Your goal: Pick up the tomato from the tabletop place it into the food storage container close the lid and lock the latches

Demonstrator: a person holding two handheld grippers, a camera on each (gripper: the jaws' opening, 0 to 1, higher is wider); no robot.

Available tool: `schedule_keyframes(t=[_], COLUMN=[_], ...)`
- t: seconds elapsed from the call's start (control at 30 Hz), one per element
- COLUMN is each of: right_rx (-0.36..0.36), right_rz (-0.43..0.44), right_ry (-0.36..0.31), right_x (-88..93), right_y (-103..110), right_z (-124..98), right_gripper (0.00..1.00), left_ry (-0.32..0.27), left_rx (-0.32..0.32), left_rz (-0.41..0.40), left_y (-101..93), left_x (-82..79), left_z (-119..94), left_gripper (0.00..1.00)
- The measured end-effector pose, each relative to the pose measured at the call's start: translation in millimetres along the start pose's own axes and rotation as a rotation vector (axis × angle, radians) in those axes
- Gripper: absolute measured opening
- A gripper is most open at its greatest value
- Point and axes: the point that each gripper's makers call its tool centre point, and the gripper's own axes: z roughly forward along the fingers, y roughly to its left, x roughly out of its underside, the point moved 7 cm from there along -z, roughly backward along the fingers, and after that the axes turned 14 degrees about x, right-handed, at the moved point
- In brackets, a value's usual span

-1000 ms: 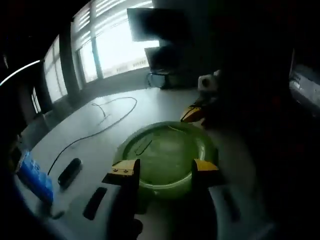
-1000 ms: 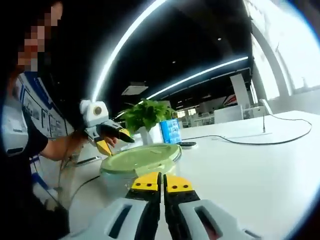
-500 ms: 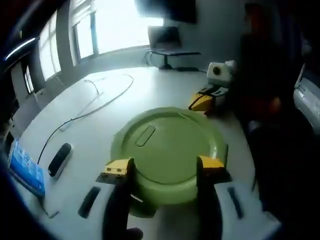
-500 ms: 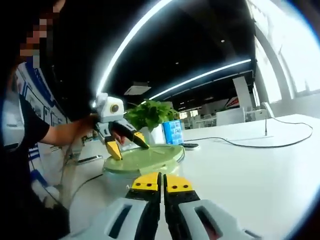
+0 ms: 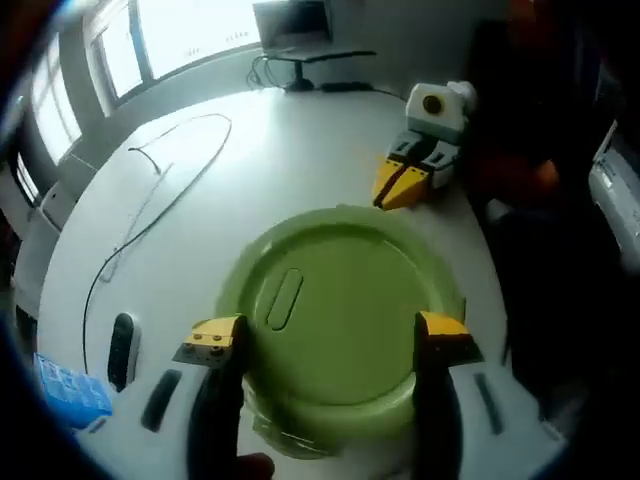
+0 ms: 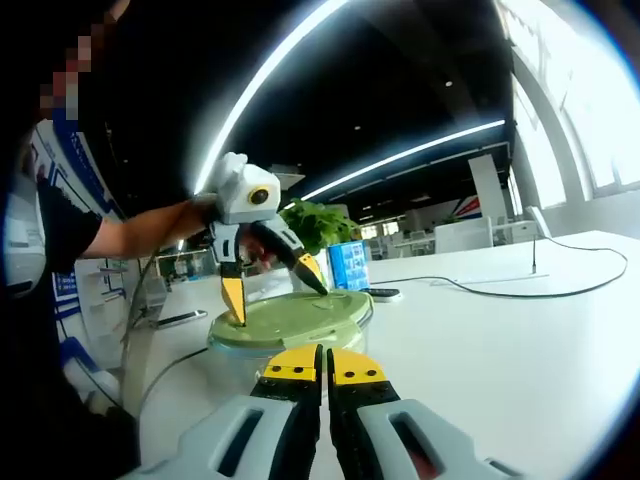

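Note:
A round container with a green lid (image 5: 335,315) sits on the white table (image 5: 300,160); its clear body shows below the lid (image 6: 290,320) in the right gripper view. The tomato is hidden. My left gripper (image 5: 325,338) is open and hangs over the lid, its yellow-tipped jaws spread across it; from the right gripper view the left gripper (image 6: 270,290) points down with its tips at the lid's top. My right gripper (image 6: 325,365) is shut and empty, low on the table beside the container. In the left gripper view the right gripper (image 5: 405,182) lies just past the lid's far edge.
A black cable (image 5: 150,215) curls over the table's far left. A dark remote (image 5: 121,347) and a blue box (image 5: 70,392) lie near the left edge. A potted plant (image 6: 318,225) and a blue carton (image 6: 347,263) stand behind the container. A person's arm (image 6: 140,235) holds the left gripper.
My left gripper has risen and tilted down over the lid, jaws still spread. The right gripper has stayed shut in place.

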Motion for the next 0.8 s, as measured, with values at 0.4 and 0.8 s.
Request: schedule_keyframes(t=[0.4, 0.8], right_rx=[0.001, 0.0], right_rz=[-0.01, -0.024], right_ry=[-0.005, -0.012], right_x=[-0.6, -0.9], right_y=[-0.1, 0.0], right_z=[-1.6, -1.6], right_gripper=[0.0, 0.0], left_ry=[0.126, 0.249], left_rx=[0.067, 0.073], left_rz=[0.045, 0.074], left_y=[-4.3, -4.5], left_x=[-16.3, -30.4], left_z=[11.0, 19.9], left_gripper=[0.6, 0.6])
